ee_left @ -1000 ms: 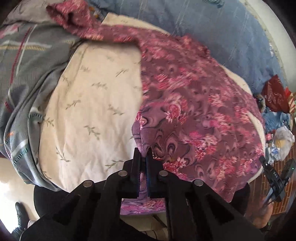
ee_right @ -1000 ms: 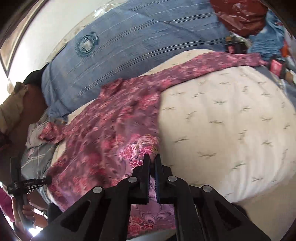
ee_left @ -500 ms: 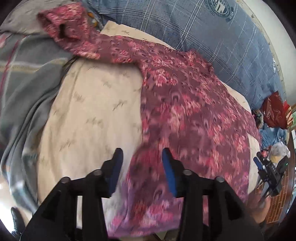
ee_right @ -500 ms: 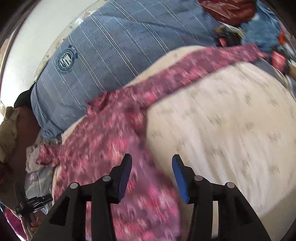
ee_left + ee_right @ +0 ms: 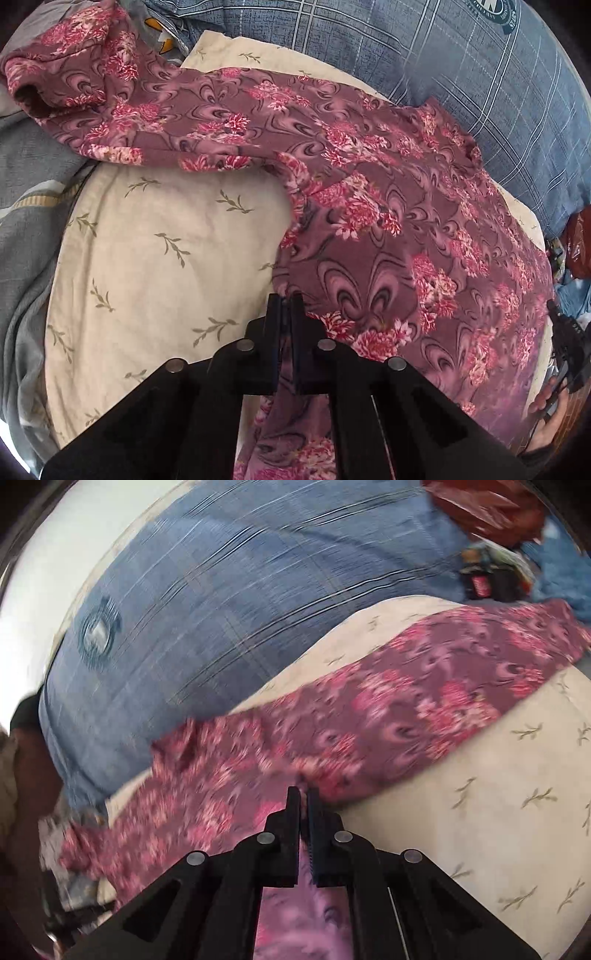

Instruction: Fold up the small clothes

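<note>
A maroon long-sleeved garment [image 5: 388, 229] with pink flowers lies spread on a cream leaf-print cover [image 5: 159, 243]. One sleeve [image 5: 110, 110] stretches toward the upper left. My left gripper [image 5: 284, 300] is shut on the garment's side edge below that sleeve, with fabric showing between its fingers. In the blurred right wrist view the garment [image 5: 229, 794] lies with its other sleeve [image 5: 443, 701] running to the upper right. My right gripper [image 5: 303, 793] is shut on the cloth near where this sleeve joins the body. The right gripper and the hand holding it show at the left wrist view's right edge [image 5: 569, 350].
A blue plaid blanket [image 5: 480, 81] [image 5: 221, 609] lies behind the cover. Grey plaid cloth [image 5: 26, 229] is bunched at the left. A red bag [image 5: 487, 506] and mixed clutter [image 5: 491, 579] sit at the far right, beyond the sleeve end.
Both grippers were shut low on the garment, opened half a second ago, moved up along its sides, and are shut on it again nearer the sleeves.
</note>
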Tool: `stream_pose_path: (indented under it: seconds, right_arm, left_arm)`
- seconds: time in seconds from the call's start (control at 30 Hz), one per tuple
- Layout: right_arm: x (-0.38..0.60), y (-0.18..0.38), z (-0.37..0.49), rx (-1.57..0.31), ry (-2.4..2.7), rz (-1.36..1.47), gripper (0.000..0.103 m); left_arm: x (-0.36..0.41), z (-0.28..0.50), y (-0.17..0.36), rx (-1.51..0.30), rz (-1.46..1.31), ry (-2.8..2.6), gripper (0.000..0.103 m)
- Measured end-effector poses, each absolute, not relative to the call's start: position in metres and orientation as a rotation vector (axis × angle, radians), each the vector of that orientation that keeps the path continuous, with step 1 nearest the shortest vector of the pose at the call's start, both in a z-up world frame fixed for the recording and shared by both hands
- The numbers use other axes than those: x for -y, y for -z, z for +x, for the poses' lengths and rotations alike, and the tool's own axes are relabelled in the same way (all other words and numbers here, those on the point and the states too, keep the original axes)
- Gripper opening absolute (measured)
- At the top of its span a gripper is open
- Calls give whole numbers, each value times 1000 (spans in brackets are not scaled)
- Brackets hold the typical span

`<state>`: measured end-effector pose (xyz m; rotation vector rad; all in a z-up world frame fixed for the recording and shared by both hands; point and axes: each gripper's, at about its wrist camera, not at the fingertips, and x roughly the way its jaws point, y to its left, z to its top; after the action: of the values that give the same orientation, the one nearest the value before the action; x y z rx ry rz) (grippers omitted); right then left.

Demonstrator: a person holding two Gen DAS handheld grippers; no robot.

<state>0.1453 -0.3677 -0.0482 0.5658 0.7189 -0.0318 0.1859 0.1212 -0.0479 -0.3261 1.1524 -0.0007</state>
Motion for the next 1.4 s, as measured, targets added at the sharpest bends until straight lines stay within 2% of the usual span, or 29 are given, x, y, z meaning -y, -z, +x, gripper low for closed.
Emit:
stream_pose_path:
  seconds: [0.07, 0.13, 0.17, 0.23, 0.27, 0.3, 0.37, 0.4, 0.47, 0.53, 0.57, 0.63, 0.7, 0.8, 0.83, 0.93, 1.1, 1.13, 1.17, 1.33, 1.4]
  right_arm:
    - [374, 68, 155, -817, 111, 508, 0]
    - [384, 70, 150, -801, 85, 574, 0]
    - [388, 68, 145, -791, 75, 615, 7]
    - [387, 58, 133, -739, -7, 680, 7]
    - [382, 53, 127, -729, -54, 680, 11]
    - [377, 49, 125, -730, -71, 663, 16]
    - [362, 50, 120, -738, -97, 606, 45]
    - [356, 54, 118, -747, -100, 587, 46]
    - [341, 70, 119, -801, -85, 542, 46]
    - [332, 70, 116, -779, -43, 492, 40]
    - [333, 68, 114, -784, -32, 502, 41]
    - [339, 64, 105, -780, -58, 572, 41]
    - [345, 61, 88, -758, -100, 607, 43]
    - [343, 58, 58, -792, -192, 592, 44]
    - [340, 59, 47, -821, -171, 545, 44]
    - [338, 68, 23, -909, -58, 429, 45]
    - [349, 103, -19, -1002, -52, 517, 45]
    - [347, 105, -26, -977, -89, 524, 38]
    - [344, 104, -29, -970, -145, 526, 5]
    - [360, 93, -48, -866, -91, 537, 4]
    - [366, 107, -42, -924, -66, 549, 4]
  left_arm:
    - [-121, 187, 47, -1144, -301, -8, 6]
    - [-122, 185, 44, -1150, -319, -1, 6]
    - [-126, 181, 39, -1147, -347, 13, 6]
    - [-137, 171, 24, -1094, -409, 51, 6]
    - [-142, 167, 15, -1063, -425, 61, 6]
    - [-144, 164, 7, -1039, -434, 70, 6]
    - [-143, 165, -1, -1022, -425, 104, 7]
    - [-140, 167, -1, -1023, -412, 110, 8]
    - [-127, 171, 7, -1044, -357, 136, 9]
    - [-115, 179, 23, -1098, -264, 119, 9]
    - [-105, 185, 37, -1138, -167, 80, 9]
    - [-95, 185, 39, -1095, -56, 53, 8]
    - [-95, 182, 30, -1123, -68, 16, 7]
    - [-92, 165, 9, -1068, -165, 110, 9]
    - [-86, 156, 1, -1045, -162, 138, 11]
    - [-72, 137, -4, -1041, -194, 223, 31]
    - [-43, 125, 23, -1113, -136, 259, 32]
    - [-40, 125, 28, -1128, -121, 245, 32]
    - [-38, 124, 30, -1118, -113, 240, 33]
    - [-37, 119, 28, -1101, -93, 236, 39]
    - [-38, 118, 29, -1099, -86, 235, 41]
